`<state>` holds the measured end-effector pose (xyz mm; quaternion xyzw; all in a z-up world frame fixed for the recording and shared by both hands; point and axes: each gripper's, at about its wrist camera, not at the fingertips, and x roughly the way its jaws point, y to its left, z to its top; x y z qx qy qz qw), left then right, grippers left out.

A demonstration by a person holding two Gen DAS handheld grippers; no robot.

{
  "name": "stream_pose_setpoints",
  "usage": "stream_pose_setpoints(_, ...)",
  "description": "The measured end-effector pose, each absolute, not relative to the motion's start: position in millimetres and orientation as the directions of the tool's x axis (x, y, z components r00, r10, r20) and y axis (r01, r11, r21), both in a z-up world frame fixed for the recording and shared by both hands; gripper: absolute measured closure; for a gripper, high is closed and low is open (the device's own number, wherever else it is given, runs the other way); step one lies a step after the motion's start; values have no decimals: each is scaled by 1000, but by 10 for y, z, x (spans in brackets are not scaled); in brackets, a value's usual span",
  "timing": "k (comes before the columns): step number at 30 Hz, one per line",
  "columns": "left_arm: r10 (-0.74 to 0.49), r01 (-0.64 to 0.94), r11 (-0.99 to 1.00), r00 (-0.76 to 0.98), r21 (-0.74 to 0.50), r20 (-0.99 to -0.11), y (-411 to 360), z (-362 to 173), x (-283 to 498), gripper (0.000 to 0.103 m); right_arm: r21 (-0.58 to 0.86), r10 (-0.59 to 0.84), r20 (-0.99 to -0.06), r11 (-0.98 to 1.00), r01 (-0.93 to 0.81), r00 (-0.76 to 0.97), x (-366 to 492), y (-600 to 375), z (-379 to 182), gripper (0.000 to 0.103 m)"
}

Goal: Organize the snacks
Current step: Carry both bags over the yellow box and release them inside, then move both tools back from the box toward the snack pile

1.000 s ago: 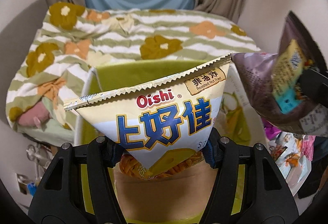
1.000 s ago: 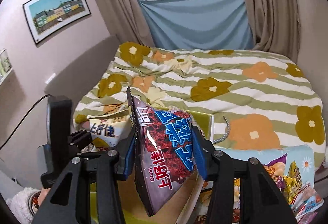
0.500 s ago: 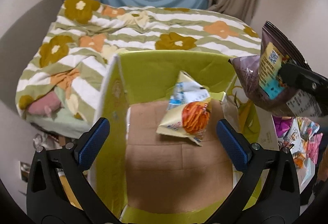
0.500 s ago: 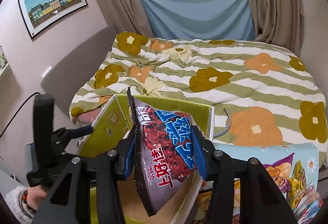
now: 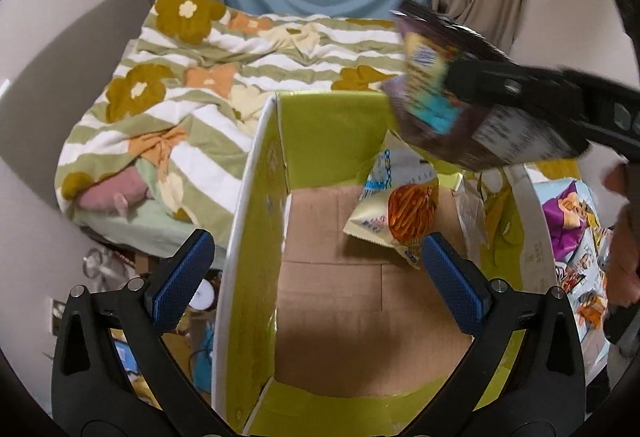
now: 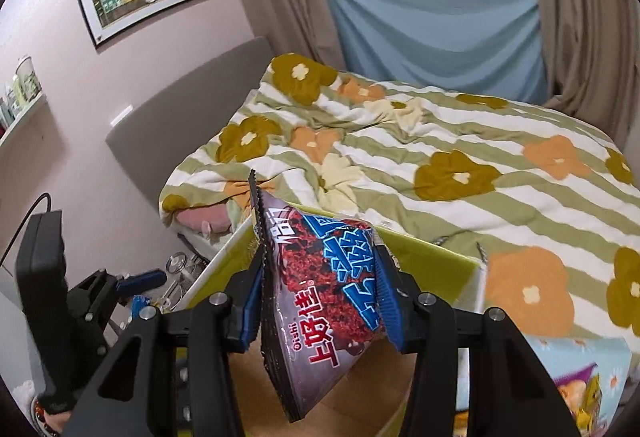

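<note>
A yellow-green cardboard box (image 5: 320,125) stands open below me, its brown floor showing. A white Oishi snack bag (image 5: 396,201) lies inside it against the far right corner. My left gripper (image 5: 312,273) is open and empty above the box's near left side. My right gripper (image 6: 316,301) is shut on a dark purple Oishi snack bag (image 6: 320,301) and holds it above the box's (image 6: 432,261) right side. That bag (image 5: 452,113) also shows in the left wrist view, upper right, over the box's far right corner.
A bed with a striped flower quilt (image 5: 224,77) lies behind the box. Several more snack bags (image 5: 576,237) lie on a light blue surface right of the box. Clutter sits on the floor (image 5: 196,297) left of the box.
My left gripper opened and let the white Oishi bag fall into the box, then drew back left. My right gripper moved the purple bag over the box.
</note>
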<state>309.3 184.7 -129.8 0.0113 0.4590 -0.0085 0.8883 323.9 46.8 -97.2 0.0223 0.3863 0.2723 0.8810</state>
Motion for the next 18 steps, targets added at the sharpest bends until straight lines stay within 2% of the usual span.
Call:
stream_pose_setpoints(3, -3, 21, 1000, 568, 11, -823, 1849, -1356, 3090, 0, 245, 497, -684, 846, -473, 534, 3354, 587, -1077, 55)
stream_pose_setpoints(5, -4, 21, 1000, 562, 10, -827, 1843, -1388, 3070, 0, 227, 486, -681, 851, -473, 548, 3365, 617, -1132, 44)
stream_pose_setpoints(6, -3, 21, 1000, 559, 10, -829, 1844, -1404, 3069, 0, 229, 490, -671, 851, -472, 557, 3356, 604, -1151, 16)
stream_pose_setpoints(7, -2, 20, 1000, 557, 11, -830, 1842, -1416, 3063, 0, 238, 497, -662, 849, -471, 561, 3343, 581, -1168, 0)
stream_pose_setpoints(18, -14, 30, 1000, 564, 4, -826, 1809, -1310, 2978, 0, 250, 480, -656, 866, -433, 582, 3134, 294, -1087, 0)
